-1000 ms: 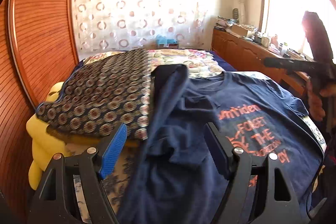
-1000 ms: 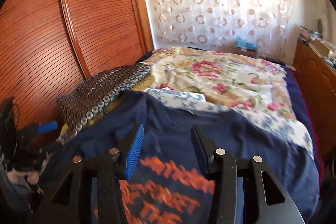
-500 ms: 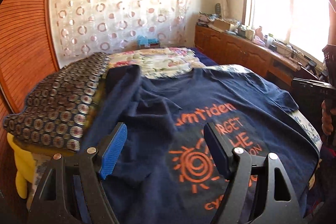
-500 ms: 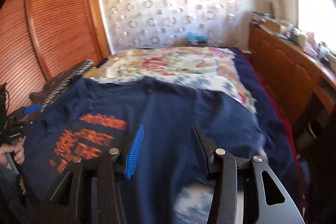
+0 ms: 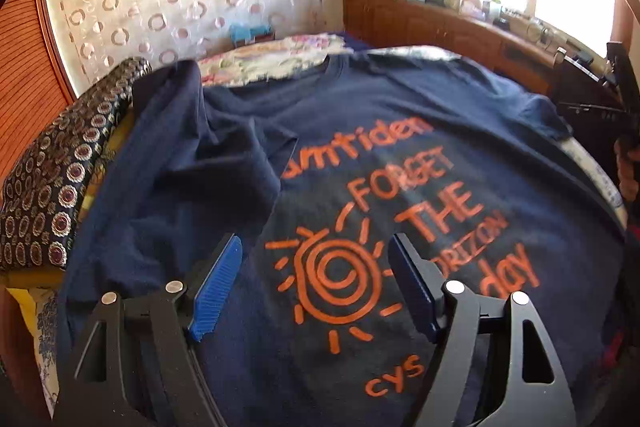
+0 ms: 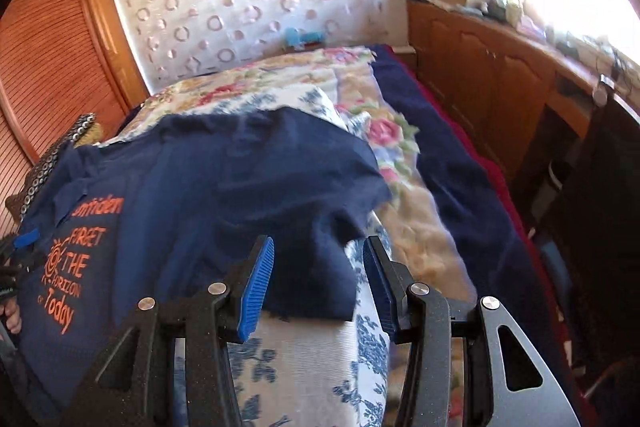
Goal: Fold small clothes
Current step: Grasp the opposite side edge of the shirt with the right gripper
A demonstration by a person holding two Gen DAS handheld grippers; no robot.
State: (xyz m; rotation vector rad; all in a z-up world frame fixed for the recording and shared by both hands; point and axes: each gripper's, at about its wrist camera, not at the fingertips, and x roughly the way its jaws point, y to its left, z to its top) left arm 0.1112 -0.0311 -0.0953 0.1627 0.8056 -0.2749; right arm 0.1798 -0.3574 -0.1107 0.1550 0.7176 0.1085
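Now spread wide and gripping nothing: left gripper (image 5: 314,281), over the orange sun print of the shirt (image 5: 380,147). Likewise parted and empty: right gripper (image 6: 318,277), straddling the shirt's sleeve (image 6: 316,267) near the edge of the blue-flowered pillow (image 6: 316,359). Laid print-up across the bed (image 6: 440,163), left sleeve rumpled beside a patterned cushion (image 5: 52,179).
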